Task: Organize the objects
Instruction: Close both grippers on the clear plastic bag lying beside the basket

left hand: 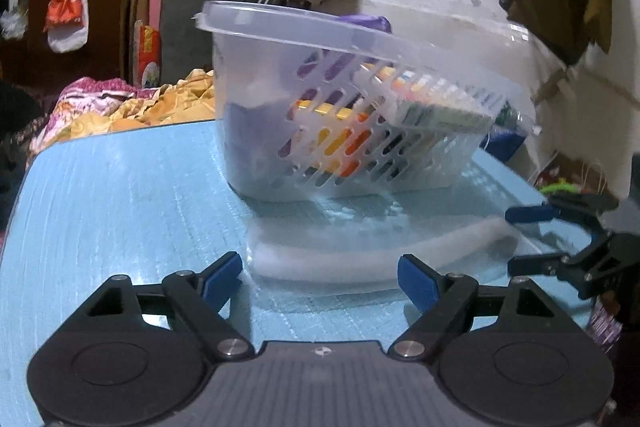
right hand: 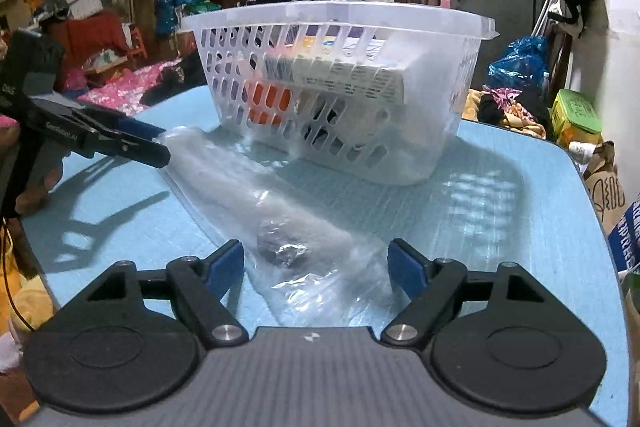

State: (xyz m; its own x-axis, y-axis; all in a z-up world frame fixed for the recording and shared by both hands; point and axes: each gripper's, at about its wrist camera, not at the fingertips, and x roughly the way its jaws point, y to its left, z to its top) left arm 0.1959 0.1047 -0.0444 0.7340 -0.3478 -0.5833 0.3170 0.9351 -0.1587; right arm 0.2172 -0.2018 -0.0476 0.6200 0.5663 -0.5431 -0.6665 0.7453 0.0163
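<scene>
**Inspector:** Progress on the sorting?

**Assistant:** The white slotted basket [right hand: 340, 83], centre of the right wrist view, already holds several boxes, among them a pale carton [right hand: 336, 77] lying flat near the top. One item appears outstanding: a clear plastic bag [right hand: 280, 211] lying on the blue table [right hand: 500, 227] in front of the basket, apparently touching its base. Something small and dark shows inside the bag; I cannot identify it.

**Inspector:** Grippers?

**Assistant:** The right gripper [right hand: 316, 263], bottom centre, stands wide open over the bag's near end, holding nothing. The left gripper [right hand: 162, 149], at middle left of that view, has its tips at the bag's far end; whether it has hold of the film I cannot tell there. In its own view the left gripper [left hand: 320, 277] reads wide apart and empty.

**Inspector:** Obstructions?

**Assistant:** The basket looks nearly full, so room is limited. Bedding [left hand: 132, 107] and room clutter lie beyond the table edge, clear of the work.
</scene>
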